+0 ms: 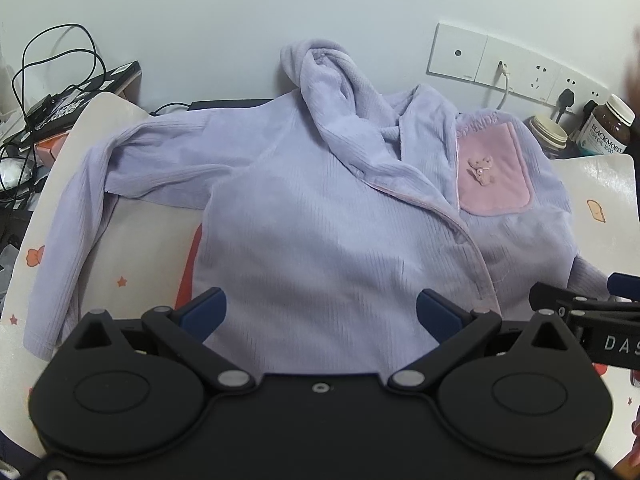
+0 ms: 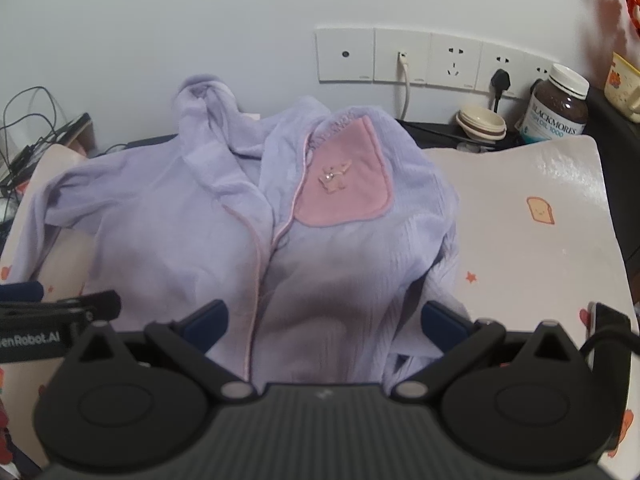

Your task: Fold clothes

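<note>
Currently both grippers hover low over the near hem of a lilac fleece top (image 1: pixel 320 216), jaws spread wide, nothing held. Left gripper (image 1: pixel 320 314): the body of the top fills the gap between its blue fingertips (image 1: pixel 202 312) and runs ahead of them; one sleeve (image 1: pixel 76 216) trails off past the left finger onto the patterned mat (image 1: pixel 132 248). Right gripper (image 2: pixel 326 320): the pink-piped front opening (image 2: pixel 260 264) runs forward just inside its left finger; a pink chest pocket (image 2: pixel 344 176) with a small bear applique lies ahead between the jaws. Collar (image 2: pixel 208 120) is bunched up against the wall, straight ahead. Beyond the right finger, bare mat, then a brown supplement bottle (image 2: pixel 560 104) and wall sockets (image 2: pixel 452 62). Cables (image 1: pixel 56 64) sit far left.
</note>
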The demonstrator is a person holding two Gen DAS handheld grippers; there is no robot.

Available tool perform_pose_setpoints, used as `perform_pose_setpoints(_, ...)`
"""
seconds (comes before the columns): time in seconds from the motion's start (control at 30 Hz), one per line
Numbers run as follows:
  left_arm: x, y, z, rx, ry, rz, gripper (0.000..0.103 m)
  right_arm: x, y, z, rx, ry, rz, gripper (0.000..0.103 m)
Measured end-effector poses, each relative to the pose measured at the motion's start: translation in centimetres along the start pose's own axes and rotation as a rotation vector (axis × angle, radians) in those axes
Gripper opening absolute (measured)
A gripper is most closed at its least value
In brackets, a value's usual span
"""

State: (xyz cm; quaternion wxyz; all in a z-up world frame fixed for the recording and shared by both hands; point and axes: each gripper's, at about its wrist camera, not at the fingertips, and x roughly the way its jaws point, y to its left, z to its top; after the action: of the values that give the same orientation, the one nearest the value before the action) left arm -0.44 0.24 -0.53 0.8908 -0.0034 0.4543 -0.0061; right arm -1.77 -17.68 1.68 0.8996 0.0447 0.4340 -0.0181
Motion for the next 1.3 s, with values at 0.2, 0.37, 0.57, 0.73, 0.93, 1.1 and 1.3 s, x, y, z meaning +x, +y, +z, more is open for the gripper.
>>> perform_pose_setpoints(0.2, -0.1, 0.1, 0.1, 0.0, 0.003, 0.001, 0.103, 0.1, 0.1, 0.0, -0.003, 0.004, 0.0, 0.102)
perform_pose_setpoints(0.37, -0.3, 0.3, 0.3, -0.001, 0.004, -0.001, 0.103, -0.1, 0.1, -0.2, -0.009, 0.004, -0.001, 0.102)
perform_pose_setpoints(0.57, -0.3, 0.6, 0.1, -0.007, 0.004, 0.002, 0.103, -0.4, 0.5, -0.3, -0.014, 0.006, -0.005, 0.102)
perform_pose_setpoints(0.73, -0.4, 1.2, 0.0, -0.014, 0.004, 0.001, 0.103, -0.4, 1.0, -0.3, -0.019, 0.008, -0.006, 0.102)
perform_pose_setpoints(0.93, -0.2, 3.0, 1.5, -0.025, -0.01, 0.022, 0.103, -0.4, 2.2, 0.0, -0.027, 0.0, -0.001, 0.102)
perform_pose_setpoints(1.1, 0.0, 4.7, 3.0, -0.028, -0.031, 0.044, 0.103, -0.5, 3.7, 1.5, -0.024, -0.048, -0.002, 0.102)
perform_pose_setpoints(1.3, 0.6, 7.7, 5.3, -0.024, -0.052, 0.062, 0.103, -0.2, 6.3, 3.6, 0.019, -0.078, 0.023, 0.102)
